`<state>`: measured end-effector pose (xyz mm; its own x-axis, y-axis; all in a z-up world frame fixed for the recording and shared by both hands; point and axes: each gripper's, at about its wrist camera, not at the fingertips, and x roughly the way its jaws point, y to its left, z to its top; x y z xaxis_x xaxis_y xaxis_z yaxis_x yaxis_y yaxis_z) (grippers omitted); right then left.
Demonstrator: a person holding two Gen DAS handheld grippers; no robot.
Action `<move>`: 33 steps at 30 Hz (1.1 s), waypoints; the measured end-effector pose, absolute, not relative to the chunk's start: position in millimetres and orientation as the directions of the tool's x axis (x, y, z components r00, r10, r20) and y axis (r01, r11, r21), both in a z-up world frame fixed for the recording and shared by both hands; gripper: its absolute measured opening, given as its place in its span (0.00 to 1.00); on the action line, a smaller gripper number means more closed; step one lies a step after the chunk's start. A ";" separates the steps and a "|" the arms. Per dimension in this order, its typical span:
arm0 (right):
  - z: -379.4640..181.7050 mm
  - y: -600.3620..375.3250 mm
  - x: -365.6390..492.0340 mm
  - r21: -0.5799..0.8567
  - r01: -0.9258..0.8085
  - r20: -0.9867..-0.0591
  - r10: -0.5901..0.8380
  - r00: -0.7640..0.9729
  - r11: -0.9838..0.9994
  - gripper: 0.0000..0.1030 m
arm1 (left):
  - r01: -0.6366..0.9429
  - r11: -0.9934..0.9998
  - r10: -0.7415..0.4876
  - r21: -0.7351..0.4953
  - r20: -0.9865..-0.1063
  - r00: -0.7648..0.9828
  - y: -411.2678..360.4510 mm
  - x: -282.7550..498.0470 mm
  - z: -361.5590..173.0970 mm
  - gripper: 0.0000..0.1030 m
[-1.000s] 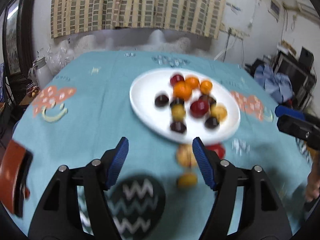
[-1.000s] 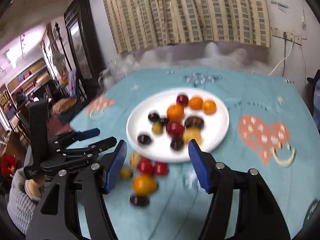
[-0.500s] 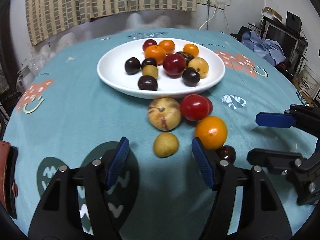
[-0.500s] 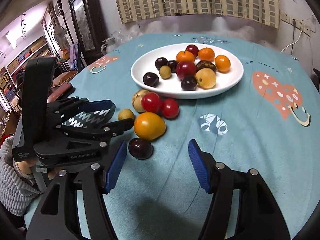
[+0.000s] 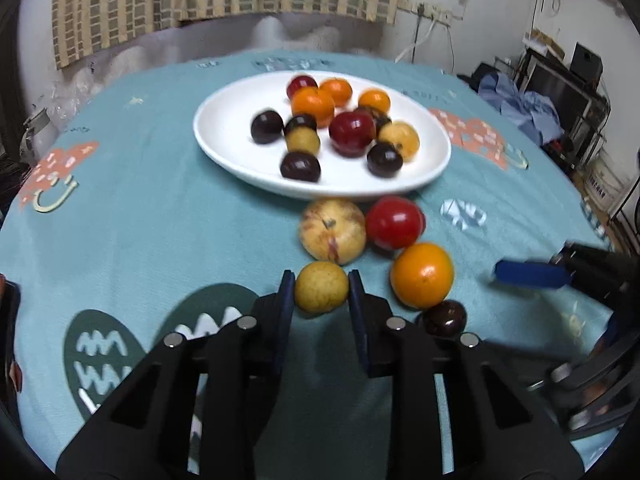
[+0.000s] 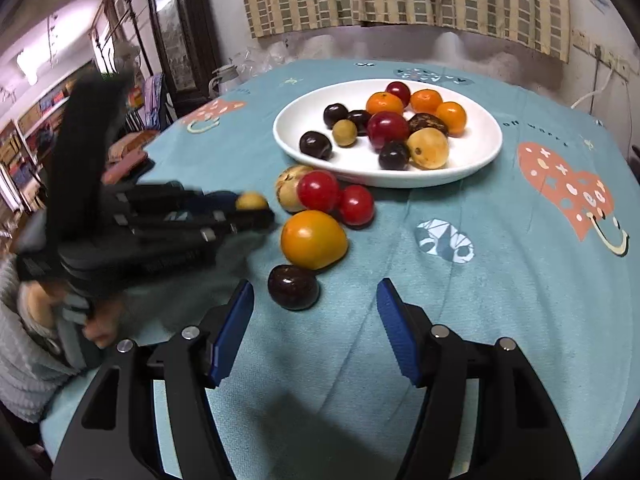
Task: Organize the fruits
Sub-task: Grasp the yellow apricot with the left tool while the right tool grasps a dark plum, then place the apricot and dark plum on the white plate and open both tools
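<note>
L tool (image 5: 321,286) pinches small yellow fruit (image 5: 321,287), btm centre of frame, on table (image 5: 160,220); plate (image 5: 224,148) lies straight ahead, upper centre. R tool (image 6: 314,312) spread wide, dark plum (image 6: 293,287) just ahead-left.

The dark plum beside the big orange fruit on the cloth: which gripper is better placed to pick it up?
Right. The right gripper is open just before the dark plum; the left gripper already holds a small yellow fruit.

faint lettering on teal tablecloth (image 6: 536,126), too blurred to read
</note>
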<state>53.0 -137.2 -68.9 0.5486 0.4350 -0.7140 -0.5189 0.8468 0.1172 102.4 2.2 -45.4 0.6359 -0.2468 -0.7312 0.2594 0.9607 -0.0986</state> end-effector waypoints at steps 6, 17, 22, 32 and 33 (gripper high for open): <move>-76.6 -116.7 56.3 0.073 -0.545 -0.734 0.415 0.538 0.835 0.52 | 0.253 0.963 -0.245 -0.098 -0.713 0.657 6.1 99.8 -36.8 0.26; -76.4 -127.9 65.9 0.168 -0.535 -0.740 0.464 0.487 0.828 0.30 | 0.244 0.964 -0.237 -0.101 -0.739 0.630 7.0 104.5 -47.1 0.26; -33.8 -161.1 65.3 0.181 -0.492 -0.653 0.478 0.588 0.852 0.30 | 0.217 0.970 -0.228 -0.107 -0.701 0.676 15.2 107.4 -29.6 0.26; -5.1 -173.9 167.3 0.200 -0.370 -0.592 0.413 0.692 0.907 0.30 | 0.121 0.976 -0.212 -0.180 -0.659 0.722 20.7 194.5 6.1 0.26; -12.2 -173.3 175.4 0.212 -0.351 -0.569 0.407 0.715 0.912 0.31 | 0.102 0.975 -0.210 -0.198 -0.663 0.718 21.9 201.9 0.7 0.26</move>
<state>175.4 -173.3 -12.2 0.7149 0.4070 -0.5686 -0.3506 0.9122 0.2121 201.9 21.9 0.7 0.7182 -0.2099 -0.6634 0.1018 0.9749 -0.1982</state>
